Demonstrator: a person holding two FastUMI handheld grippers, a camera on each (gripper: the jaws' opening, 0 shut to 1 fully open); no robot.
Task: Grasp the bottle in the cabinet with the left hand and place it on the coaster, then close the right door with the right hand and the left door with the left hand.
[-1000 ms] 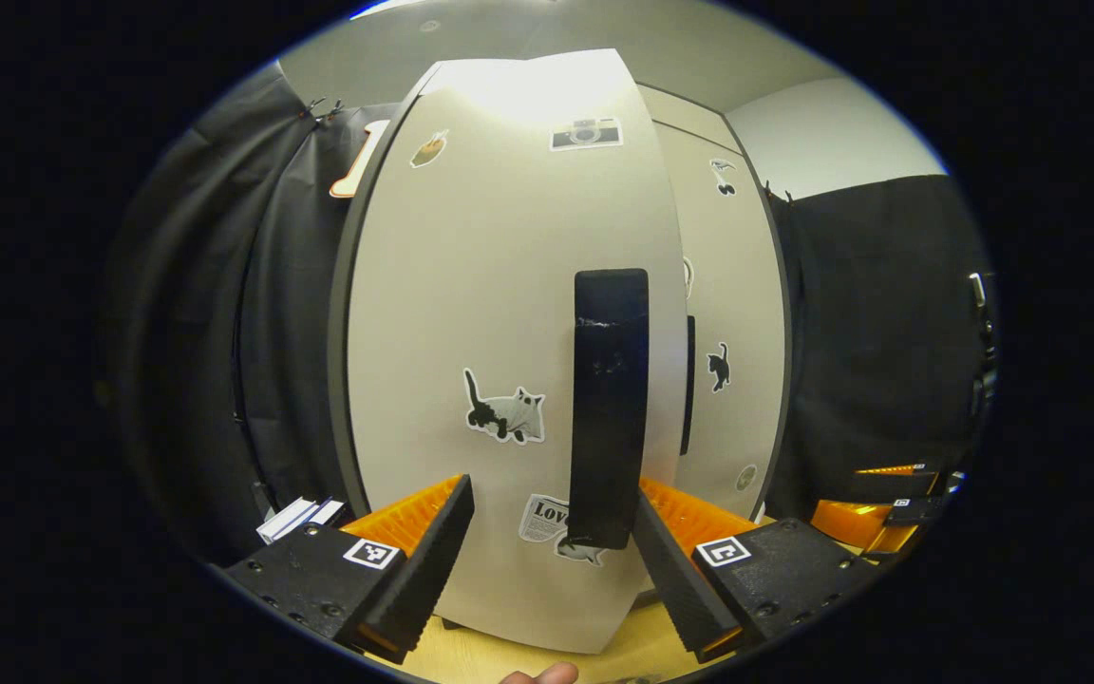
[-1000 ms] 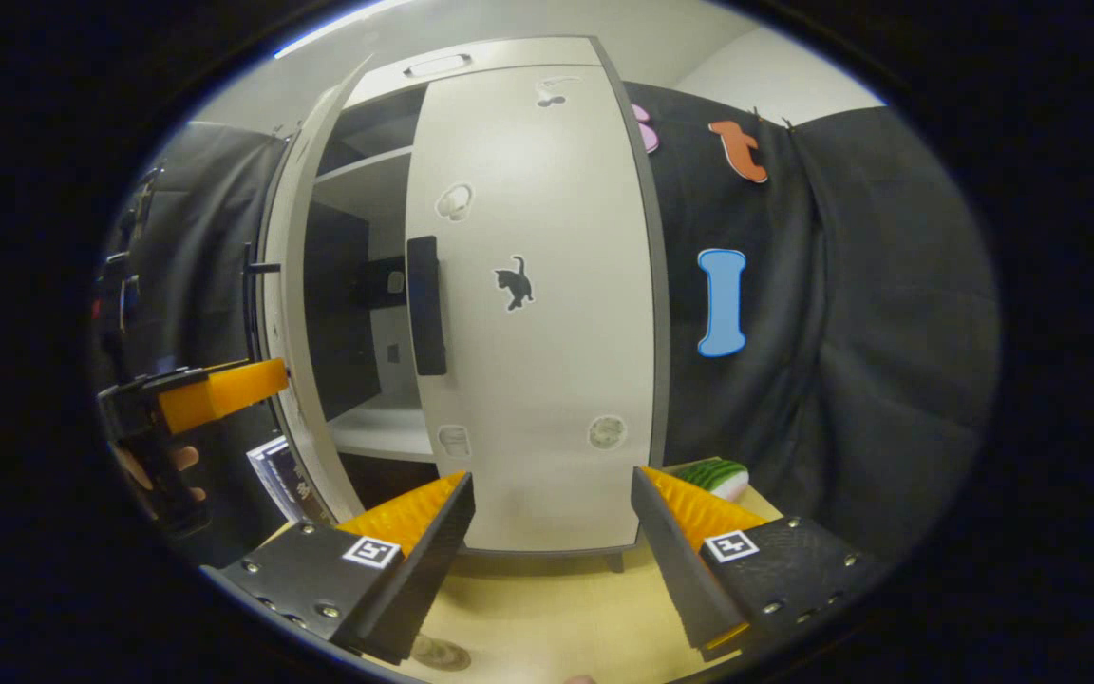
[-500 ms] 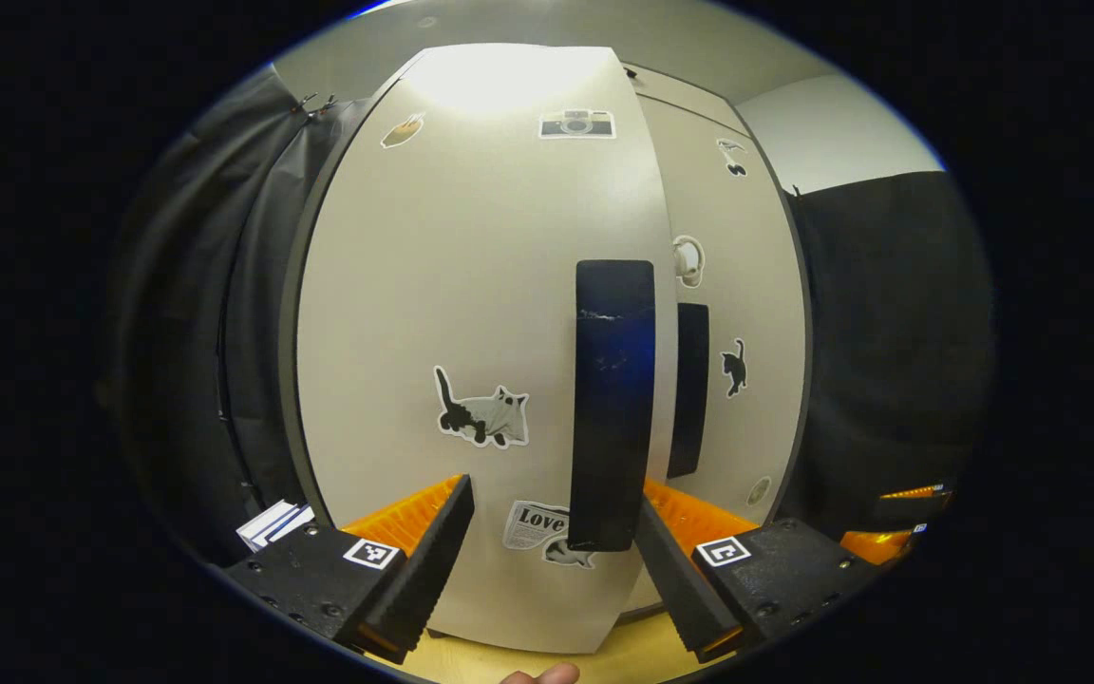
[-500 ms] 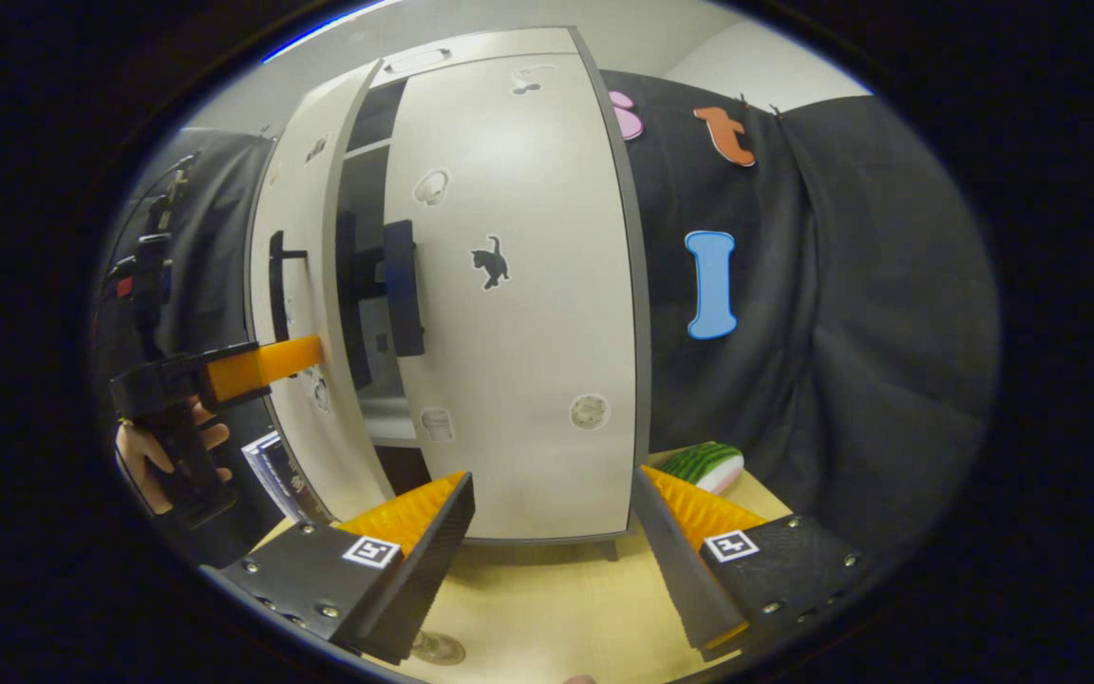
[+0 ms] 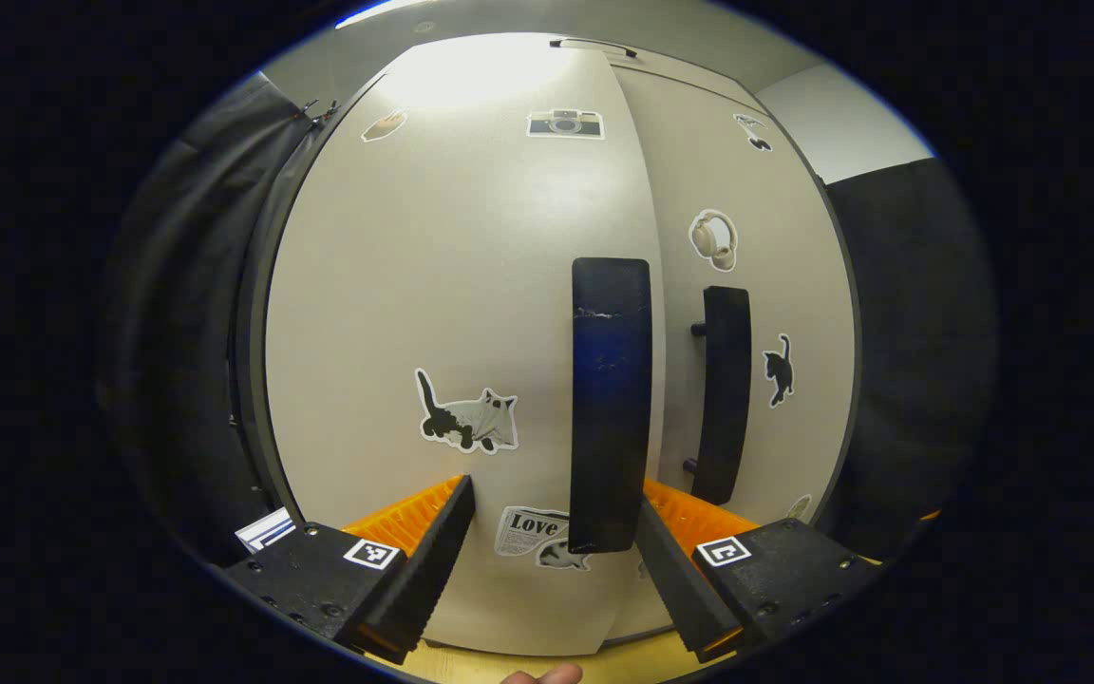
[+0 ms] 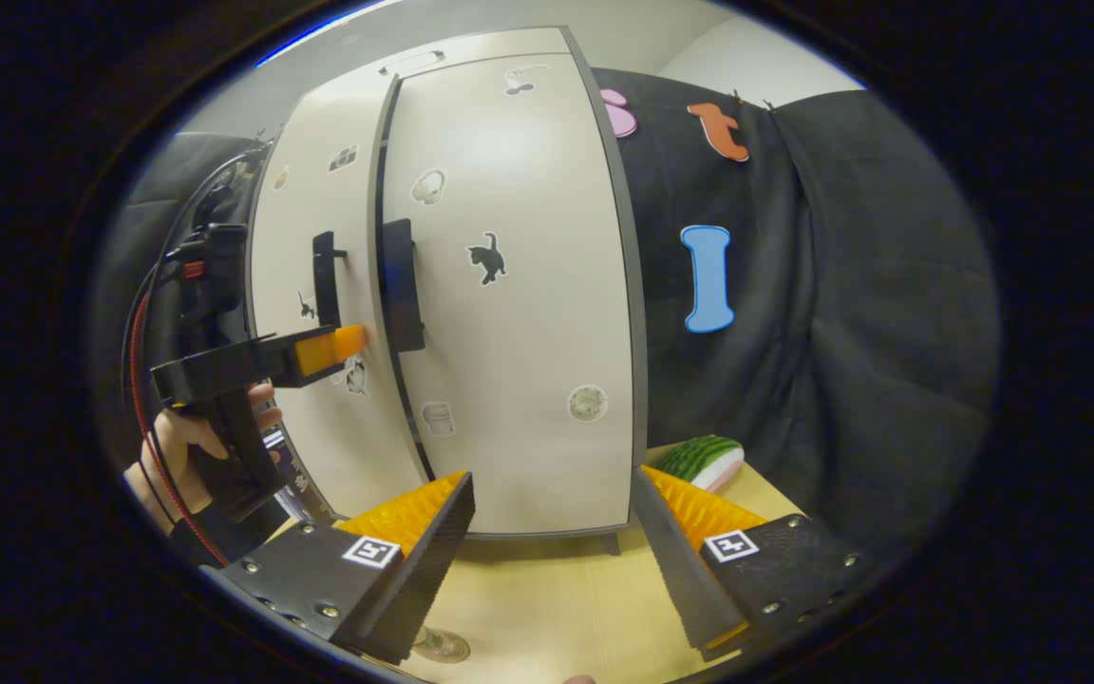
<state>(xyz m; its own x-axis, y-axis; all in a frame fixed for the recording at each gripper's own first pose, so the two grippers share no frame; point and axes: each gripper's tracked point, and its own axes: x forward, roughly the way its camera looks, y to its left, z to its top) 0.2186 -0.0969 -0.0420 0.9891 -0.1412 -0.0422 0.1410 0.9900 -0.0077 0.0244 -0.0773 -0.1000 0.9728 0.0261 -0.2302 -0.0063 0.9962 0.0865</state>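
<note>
The cabinet's left door [image 5: 452,285] stands almost flush with the right door [image 5: 756,266], with only a thin dark seam between them. My left gripper [image 5: 552,518] is open against the left door. The lower end of that door's black handle [image 5: 610,399] lies between its fingers, close to the right one. In the right gripper view a hand holds the left gripper [image 6: 343,344] with its tip on the left door [image 6: 319,190] beside the handle. My right gripper [image 6: 552,518] is open and empty, a little back from the right door [image 6: 528,313]. A small round thing [image 6: 440,648] lies on the table by its left finger.
The right door's black handle [image 5: 726,394] sits beside the seam. Books [image 5: 262,529] stand left of the cabinet. A green striped thing [image 6: 704,461] lies on the wooden table [image 6: 547,608] at the cabinet's right foot. Black cloth hangs on both sides.
The left door has swung from well ajar to almost shut, with my left gripper following it. The dark opening into the cabinet has narrowed to a slit. My right gripper has barely moved.
</note>
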